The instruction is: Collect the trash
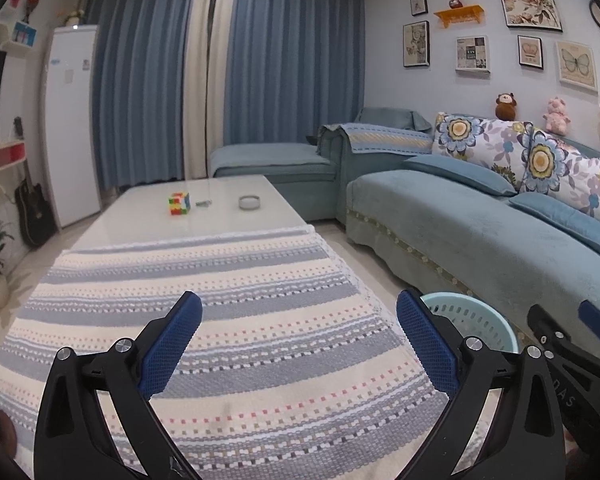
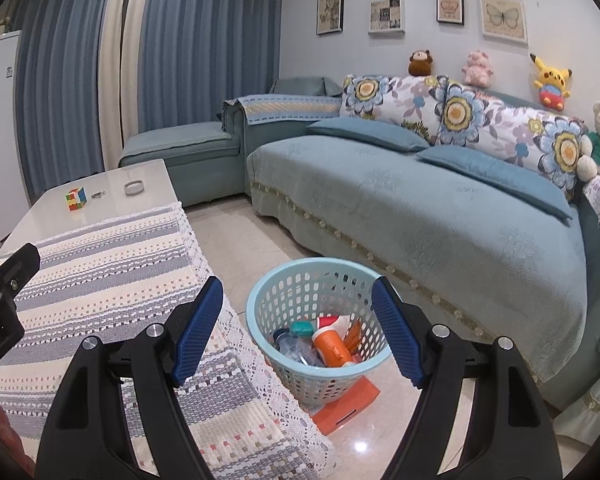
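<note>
A light blue perforated basket (image 2: 320,280) stands on the floor between table and sofa; its rim also shows in the left wrist view (image 1: 468,316). Inside lie an orange bottle (image 2: 332,346), a clear plastic bottle (image 2: 294,346) and other wrappers. My right gripper (image 2: 298,296) is open and empty, above the basket. My left gripper (image 1: 300,308) is open and empty, over the striped tablecloth (image 1: 220,320). The right gripper's body (image 1: 572,344) shows at the right in the left wrist view.
A white coffee table (image 1: 148,208) holds a Rubik's cube (image 1: 179,203), a small metal item (image 1: 204,202) and a glass ashtray (image 1: 249,202). A blue sofa (image 2: 420,208) runs along the right. An orange flat item (image 2: 346,404) lies under the basket.
</note>
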`<state>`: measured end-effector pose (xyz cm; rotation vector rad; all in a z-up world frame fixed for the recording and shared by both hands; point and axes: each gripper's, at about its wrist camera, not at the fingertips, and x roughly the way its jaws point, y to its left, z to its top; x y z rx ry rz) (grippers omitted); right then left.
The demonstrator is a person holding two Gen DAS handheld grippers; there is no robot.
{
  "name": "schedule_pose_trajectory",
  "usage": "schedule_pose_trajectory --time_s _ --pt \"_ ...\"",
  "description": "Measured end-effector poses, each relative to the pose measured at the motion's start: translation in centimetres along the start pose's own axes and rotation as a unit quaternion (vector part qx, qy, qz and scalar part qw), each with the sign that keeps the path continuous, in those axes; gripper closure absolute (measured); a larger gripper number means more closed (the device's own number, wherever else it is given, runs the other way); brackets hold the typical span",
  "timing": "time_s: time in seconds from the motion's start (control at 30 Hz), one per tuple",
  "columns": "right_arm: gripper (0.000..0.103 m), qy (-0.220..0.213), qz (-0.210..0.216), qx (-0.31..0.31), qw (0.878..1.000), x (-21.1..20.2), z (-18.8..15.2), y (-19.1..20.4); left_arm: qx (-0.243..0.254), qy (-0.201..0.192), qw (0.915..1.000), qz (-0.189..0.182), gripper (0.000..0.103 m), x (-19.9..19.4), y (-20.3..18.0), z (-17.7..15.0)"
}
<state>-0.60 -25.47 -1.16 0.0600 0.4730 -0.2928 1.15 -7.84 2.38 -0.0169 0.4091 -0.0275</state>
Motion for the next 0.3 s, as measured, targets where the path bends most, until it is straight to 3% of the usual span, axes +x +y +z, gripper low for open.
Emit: schedule_pose_trajectory --time_s 0.3 --pt "0.030 0.006 0.006 0.003 1.000 0.18 0.13 0.34 -0.017 0.016 0.9997 0.001 0.008 0.32 0.72 0.23"
